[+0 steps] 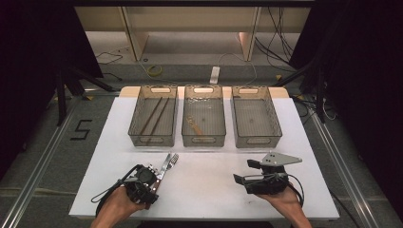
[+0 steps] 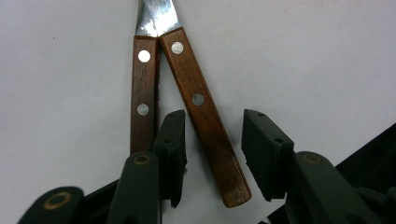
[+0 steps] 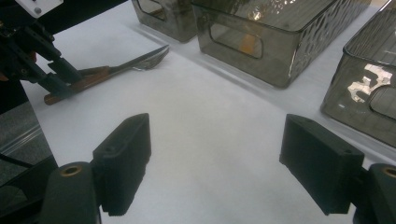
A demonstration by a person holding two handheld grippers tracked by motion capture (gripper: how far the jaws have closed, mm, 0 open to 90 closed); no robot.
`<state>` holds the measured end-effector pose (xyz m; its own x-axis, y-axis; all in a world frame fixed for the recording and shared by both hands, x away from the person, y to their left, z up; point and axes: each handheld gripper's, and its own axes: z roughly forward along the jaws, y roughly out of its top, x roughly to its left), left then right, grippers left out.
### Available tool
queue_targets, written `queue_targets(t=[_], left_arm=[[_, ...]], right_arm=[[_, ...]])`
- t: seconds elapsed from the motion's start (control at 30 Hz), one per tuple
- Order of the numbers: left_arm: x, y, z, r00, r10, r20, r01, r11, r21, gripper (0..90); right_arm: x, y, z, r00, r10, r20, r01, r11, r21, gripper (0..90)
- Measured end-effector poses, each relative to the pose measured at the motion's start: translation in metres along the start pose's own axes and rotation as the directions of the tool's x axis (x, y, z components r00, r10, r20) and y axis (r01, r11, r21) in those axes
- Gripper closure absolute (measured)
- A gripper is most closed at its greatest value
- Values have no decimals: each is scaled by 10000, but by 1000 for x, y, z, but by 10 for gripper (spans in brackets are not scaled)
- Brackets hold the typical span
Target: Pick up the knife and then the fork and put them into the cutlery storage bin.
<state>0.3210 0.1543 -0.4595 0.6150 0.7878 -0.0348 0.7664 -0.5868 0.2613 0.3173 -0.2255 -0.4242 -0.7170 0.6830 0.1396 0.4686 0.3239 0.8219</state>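
Jaws of the left gripper stand parted, straddling the right-hand one of two wooden handles without clamping it. That handle runs slanted between the jaws, its butt end near their base; a gap shows between it and the right jaw, while the left jaw sits just beside it. The second handle lies outside the left jaw, partly covered by it. Both handles carry metal rivets and meet at their steel necks ahead of the jaws. In the high view the fork and knife lie together on the white table, tips pointing toward the three bins.

Jaws of the right gripper are released and wide apart, holding nothing; bare table surface lies between them. Ahead of them stand the bins; far ahead to their left lies the cutlery pair.
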Motion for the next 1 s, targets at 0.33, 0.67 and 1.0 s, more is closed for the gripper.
queue_targets(t=[0.33, 0.67, 1.0], left_arm=[[1, 2, 4, 9999, 134, -5, -134, 9995, 298, 630], [2, 5, 5, 10000, 77, -45, -75, 9990, 449, 661], [10, 5, 4, 9975, -657, 254, 647, 9971, 395, 725]], right_arm=[[0, 0, 1, 10000, 16, -29, -16, 10000, 35, 253], [-1, 0, 1, 10000, 30, -34, -30, 10000, 19, 254], [-1, 0, 1, 10000, 17, -3, -17, 10000, 42, 256]])
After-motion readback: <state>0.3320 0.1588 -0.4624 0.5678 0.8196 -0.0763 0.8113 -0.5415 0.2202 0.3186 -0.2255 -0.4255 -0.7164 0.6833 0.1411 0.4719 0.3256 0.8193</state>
